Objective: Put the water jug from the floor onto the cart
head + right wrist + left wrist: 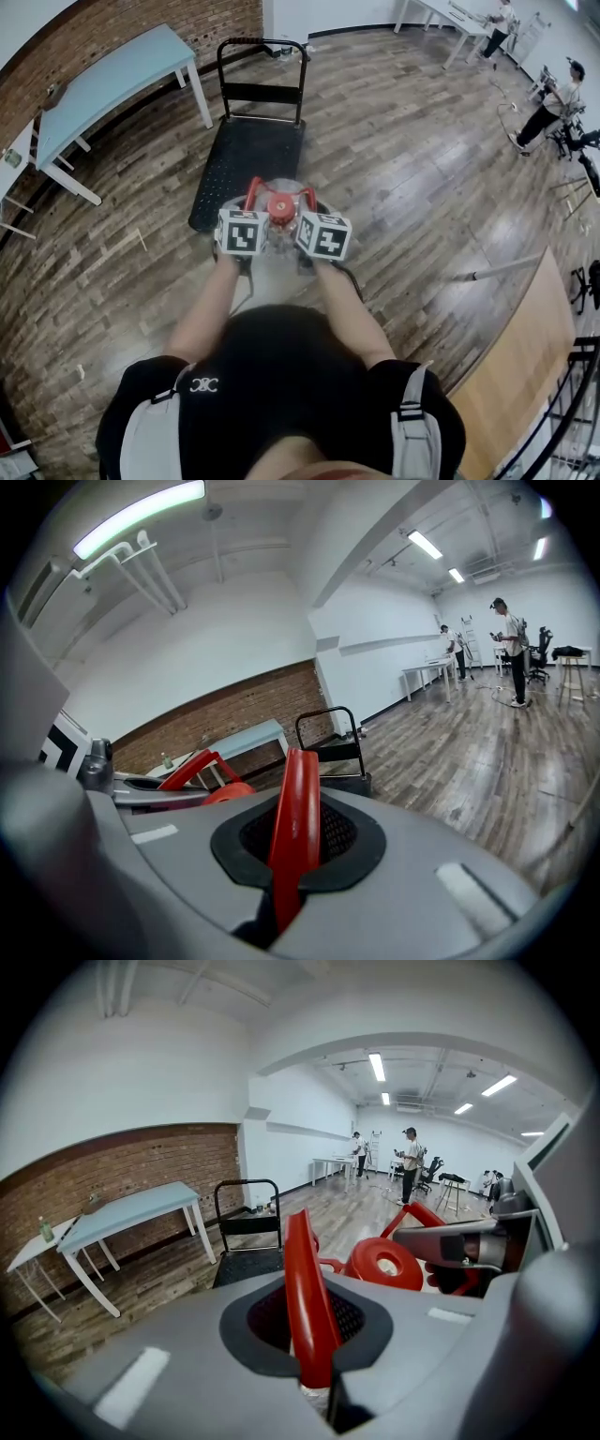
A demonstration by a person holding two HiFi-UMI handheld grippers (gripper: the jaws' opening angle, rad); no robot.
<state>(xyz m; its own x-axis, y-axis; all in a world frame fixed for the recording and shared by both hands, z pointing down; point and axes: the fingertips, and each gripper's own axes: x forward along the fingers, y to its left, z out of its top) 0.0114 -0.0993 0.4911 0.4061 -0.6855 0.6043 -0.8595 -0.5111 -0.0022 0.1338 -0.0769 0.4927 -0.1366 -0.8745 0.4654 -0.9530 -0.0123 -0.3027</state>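
- Clamped with the left claw (pixel 309 1330) on one red handle (pixel 302 1269) of the water jug (pixel 279 208), jaws pressed together on the strap, which stands edge-on between them.
- Gripped the same way with the right claw (pixel 289 855) on the second red handle (pixel 295 799), with no gap showing beside the strap.
- Held upright in front of the person, red cap (pixel 386 1264) on top, one claw to each side of it.
- Judged to hang clear of the floor (pixel 412 159), though with the underside hidden behind the marker cubes and forearms.
- Straight ahead of both claws, and slightly leftward in the head view: the cart (pixel 246 159), with its black deck bare.
- Laid with its long axis running away from the person, push bar (pixel 262 45) at the far end, near short edge facing the jug.
- Seen from the head, overlapping that near edge; cannot tell whether already above the deck or just short of it.
- Neither claw nearer: level with each other, so probably a shared carry forward, not a hand-over.
- Likely needed next: forward along the deck's length, then down, base flat and toward the middle.
- Possible trouble: swing of a heavy jug on thin straps, or a roll of the cart on a push.
- Well apart to the left, out of the path: a pale blue counter (pixel 112 80).
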